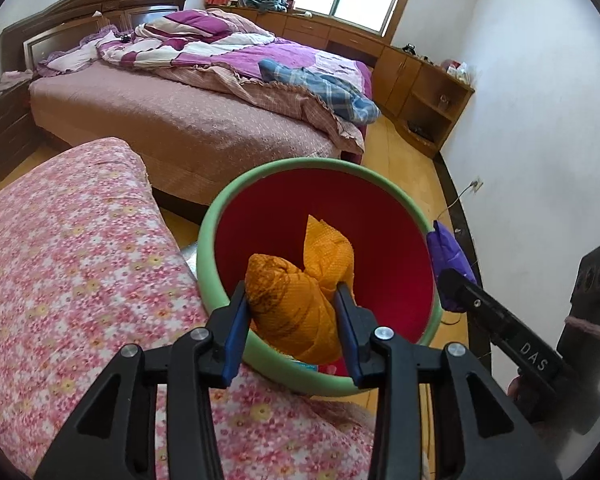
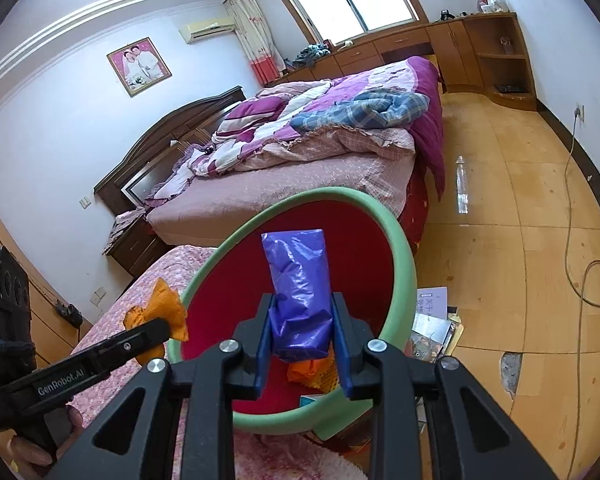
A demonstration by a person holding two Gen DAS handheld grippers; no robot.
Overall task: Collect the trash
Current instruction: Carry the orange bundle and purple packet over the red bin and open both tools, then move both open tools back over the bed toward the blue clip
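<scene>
Trash, two pieces, both held over the bin.

Item one: orange crumpled wad (image 1: pixel 296 304), netted paper or cloth in look, pinched between the blue pads of the left tongs (image 1: pixel 292 312). It hangs above the near rim of the bin (image 1: pixel 220 208), part of it over the red inside. Judged light, soft and easily squashed; a grip across the thick rolled middle, as now, looks secure, while the loose flared end beyond the pads would likely tear or slip.

Item two: purple plastic packet (image 2: pixel 298 292), creased and glossy, pinched at its lower end by the right tongs (image 2: pixel 302 336) and standing up past the fingertips over the bin's mouth. Judged light, thin and somewhat slippery; hold best taken low on the folded bulk.

Bin: round, green rim, red inside, just ahead of and below both tongs; more orange scrap (image 2: pixel 312 372) lies at its bottom.

Surroundings: pink floral cover (image 1: pixel 68 264) left of the left tongs; bed (image 1: pixel 188 120) beyond the bin; papers (image 2: pixel 434 320) on the wooden floor (image 2: pixel 520 264) right of the right tongs.
</scene>
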